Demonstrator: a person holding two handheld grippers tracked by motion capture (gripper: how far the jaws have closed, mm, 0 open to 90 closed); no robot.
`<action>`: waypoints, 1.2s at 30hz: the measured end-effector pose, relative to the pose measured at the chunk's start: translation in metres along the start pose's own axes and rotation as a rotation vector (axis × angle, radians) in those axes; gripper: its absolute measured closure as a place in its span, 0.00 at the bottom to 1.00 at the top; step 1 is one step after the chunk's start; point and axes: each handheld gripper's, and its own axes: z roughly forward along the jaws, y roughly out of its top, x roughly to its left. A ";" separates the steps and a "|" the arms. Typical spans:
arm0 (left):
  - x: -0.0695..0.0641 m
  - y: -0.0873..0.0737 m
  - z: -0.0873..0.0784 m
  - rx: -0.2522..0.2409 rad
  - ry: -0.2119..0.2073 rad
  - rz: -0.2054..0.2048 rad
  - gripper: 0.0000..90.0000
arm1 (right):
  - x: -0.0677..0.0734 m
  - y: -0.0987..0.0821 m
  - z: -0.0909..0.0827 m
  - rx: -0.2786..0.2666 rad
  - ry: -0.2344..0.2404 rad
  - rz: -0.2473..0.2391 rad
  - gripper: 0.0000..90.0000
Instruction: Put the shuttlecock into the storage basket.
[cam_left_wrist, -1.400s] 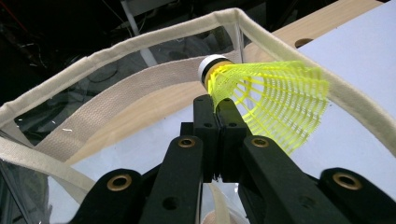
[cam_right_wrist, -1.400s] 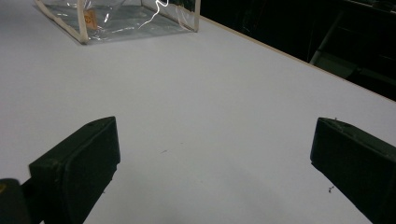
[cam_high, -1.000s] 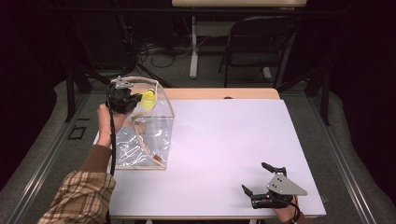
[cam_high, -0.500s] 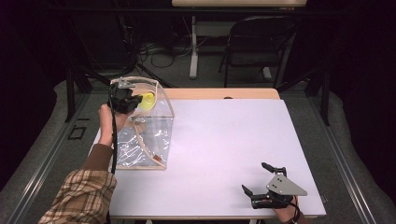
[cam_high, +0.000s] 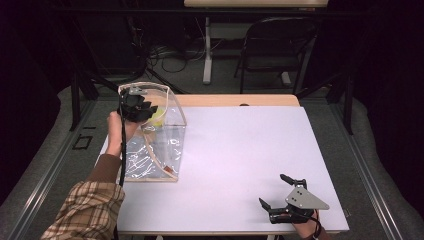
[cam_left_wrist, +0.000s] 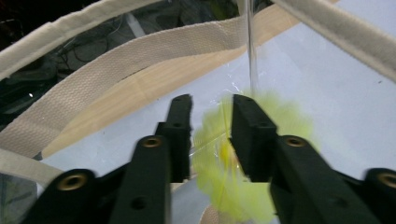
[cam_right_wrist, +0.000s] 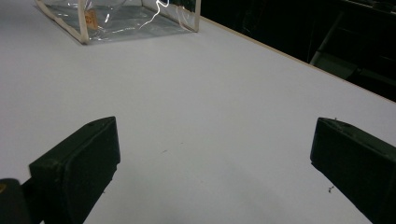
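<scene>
A clear plastic bag (cam_high: 156, 150) with beige trim stands at the table's far left. My left gripper (cam_high: 144, 109) is held at the bag's top opening, its jaws a little apart. A fuzzy yellow thing (cam_high: 159, 118) sits just inside the bag beside the gripper. In the left gripper view that yellow thing (cam_left_wrist: 224, 186) is blurred, between and beyond the jaws of the left gripper (cam_left_wrist: 212, 100), wider than their gap, with beige straps (cam_left_wrist: 116, 60) arching above. My right gripper (cam_high: 273, 189) rests wide open near the front right edge of the white table (cam_high: 240, 145), with nothing between its fingers (cam_right_wrist: 79, 158).
A small orange tag (cam_right_wrist: 90, 17) lies inside the bag (cam_right_wrist: 121, 21). A wooden strip (cam_high: 235, 100) runs along the table's far edge. A folding chair (cam_high: 277, 45), a table leg and cables stand on the dark floor beyond.
The left gripper has shifted slightly right and down over the bag's mouth. The yellow thing now sits lower in the bag relative to the gripper. The right gripper has not moved.
</scene>
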 end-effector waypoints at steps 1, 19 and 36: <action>0.002 -0.001 -0.004 -0.018 0.015 -0.013 0.63 | 0.000 0.000 0.000 0.000 -0.001 0.001 0.01; 0.016 -0.009 -0.051 -0.146 0.064 -0.062 0.18 | -0.002 -0.001 0.000 0.000 -0.001 0.004 0.01; -0.001 -0.031 -0.081 -0.188 0.076 -0.040 0.02 | -0.002 -0.001 0.000 -0.003 0.001 0.003 0.01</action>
